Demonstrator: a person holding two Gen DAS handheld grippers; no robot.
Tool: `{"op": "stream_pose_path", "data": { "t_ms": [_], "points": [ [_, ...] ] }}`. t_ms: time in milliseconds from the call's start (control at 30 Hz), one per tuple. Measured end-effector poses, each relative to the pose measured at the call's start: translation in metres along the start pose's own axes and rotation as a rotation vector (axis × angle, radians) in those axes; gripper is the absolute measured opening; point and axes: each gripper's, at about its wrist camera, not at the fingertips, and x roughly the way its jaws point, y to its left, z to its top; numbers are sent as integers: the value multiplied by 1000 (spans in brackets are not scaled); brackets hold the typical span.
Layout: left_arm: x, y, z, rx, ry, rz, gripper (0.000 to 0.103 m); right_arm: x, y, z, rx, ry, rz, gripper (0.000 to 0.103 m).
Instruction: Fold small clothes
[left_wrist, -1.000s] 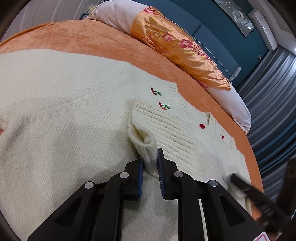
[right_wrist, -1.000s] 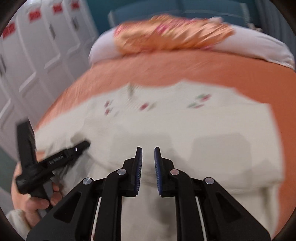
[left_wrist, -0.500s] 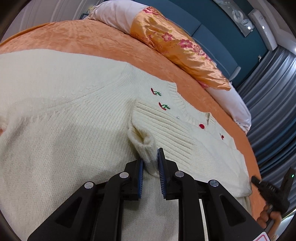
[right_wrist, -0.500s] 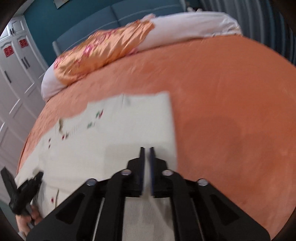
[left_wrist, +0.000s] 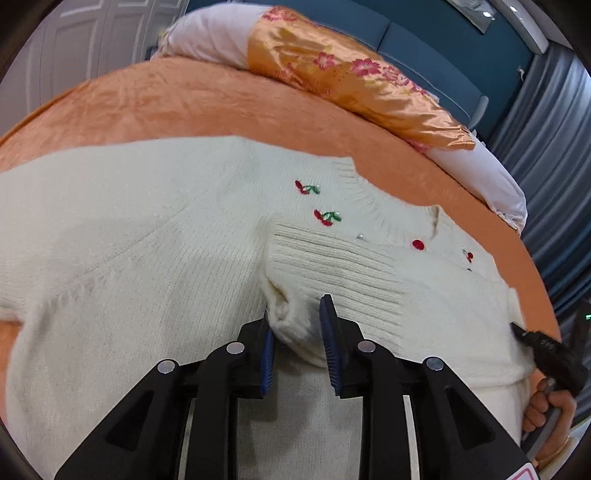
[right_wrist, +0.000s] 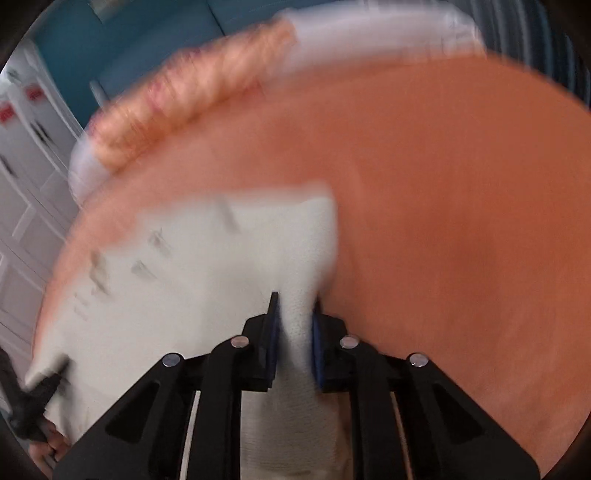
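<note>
Lower centre: left gripper (left_wrist: 295, 332) opening around cuff (left_wrist: 291, 321), sleeve laid inward. Right gripper (right_wrist: 293, 325) closing on sweater (right_wrist: 207, 280) edge, probably for next fold. Sweater flat mid-frame on bed (left_wrist: 184, 99); pillow (left_wrist: 351, 81) top.

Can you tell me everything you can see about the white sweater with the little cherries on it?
The sweater is cream, soft and fuzzy-looking knit, lying flat on the orange bedspread. It has stitched red cherries with green stems, red buttons, and a ribbed collar. One ribbed sleeve cuff is folded onto its front, between the opening left gripper. The closing right gripper has its other side edge between its fingers.
</note>
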Motion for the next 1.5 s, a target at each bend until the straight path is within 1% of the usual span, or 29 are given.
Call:
{"op": "stream_pose_path", "data": {
  "t_ms": [67, 100, 167, 233, 267, 300, 333, 367, 400, 433, 500, 567, 633, 667, 700, 767, 800, 900, 933, 1000, 1100, 1133, 1233, 1267, 1300, 1333, 1367, 1400, 1500],
  "points": [
    [0, 1, -1, -3, -5, 0, 25, -25, 9, 6, 15, -68, -68, 17],
    [0, 2, -2, -5, -9, -4, 25, -38, 15, 5, 8, -113, -69, 17],
    [0, 2, -3, -4, -20, -4, 25, -69, 29, -1, -33, -187, -17, 17],
    [-1, -1, -4, 9, -25, 8, 25, -69, 54, -15, -136, -134, 35, 16],
    [-1, -2, -4, 13, -26, 14, 25, -62, 62, -23, -198, -95, 18, 15],
    [-2, -3, -5, 18, -27, 18, 25, -47, 69, -39, -275, -39, -45, 14],
    [-2, -3, -5, 19, -28, 17, 25, -37, 67, -50, -297, 1, -94, 13],
    [-3, -2, -4, 17, -27, 13, 26, -33, 60, -58, -291, 11, -103, 11],
    [-4, -1, -4, 12, -26, 9, 27, -42, 52, -63, -256, -25, -75, 11],
    [-6, 0, -5, 7, -25, 9, 29, -53, 50, -61, -224, -31, -82, 11],
    [-18, 4, -9, -6, -26, 13, 36, -74, 42, -64, -158, -67, -76, 11],
    [-39, 13, -19, -23, -16, 33, 42, -92, 31, -82, -99, -67, -21, 17],
    [-62, 27, -27, -48, -4, 36, 52, -90, 29, -104, -100, -15, -13, 17],
    [-77, 37, -30, -65, -7, 53, 64, -88, 30, -115, -109, 0, -15, 17],
    [-94, 49, -32, -80, -24, 64, 67, -97, 30, -125, -115, -16, -8, 18],
    [-135, 89, -30, -132, -79, 81, 73, -100, 34, -131, -116, -8, 12, 35],
    [-148, 105, -28, -159, -98, 96, 75, -100, 39, -137, -127, -4, 12, 38],
    [-191, 177, -18, -292, -153, 189, 75, -98, 50, -145, -193, -6, -38, 46],
    [-205, 210, -13, -359, -166, 250, 75, -96, 53, -146, -210, -3, -50, 50],
    [-221, 262, -9, -477, -194, 292, 75, -92, 61, -147, -254, -6, -84, 54],
    [-229, 334, -10, -662, -181, 361, 75, -90, 60, -149, -256, -8, -86, 55],
    [-230, 354, -13, -725, -175, 365, 75, -89, 58, -148, -249, -8, -81, 55],
    [-235, 391, -23, -878, -251, 248, 75, -87, 59, -149, -257, -7, -92, 57],
    [-237, 396, -21, -899, -286, 219, 72, -87, 60, -151, -263, -8, -99, 58],
    [-235, 396, -17, -888, -285, 210, 65, -86, 62, -150, -268, -8, -105, 58],
    [-232, 395, -11, -870, -280, 197, 52, -85, 63, -151, -273, -10, -111, 59],
    [-228, 391, -1, -834, -254, 179, 24, -85, 64, -151, -275, -11, -113, 60],
    [-225, 385, 9, -796, -234, 178, 6, -85, 63, -151, -275, -12, -113, 60],
    [-237, 343, 44, -645, -274, 167, 6, -85, 62, -151, -266, -12, -102, 60]
  ]
}}
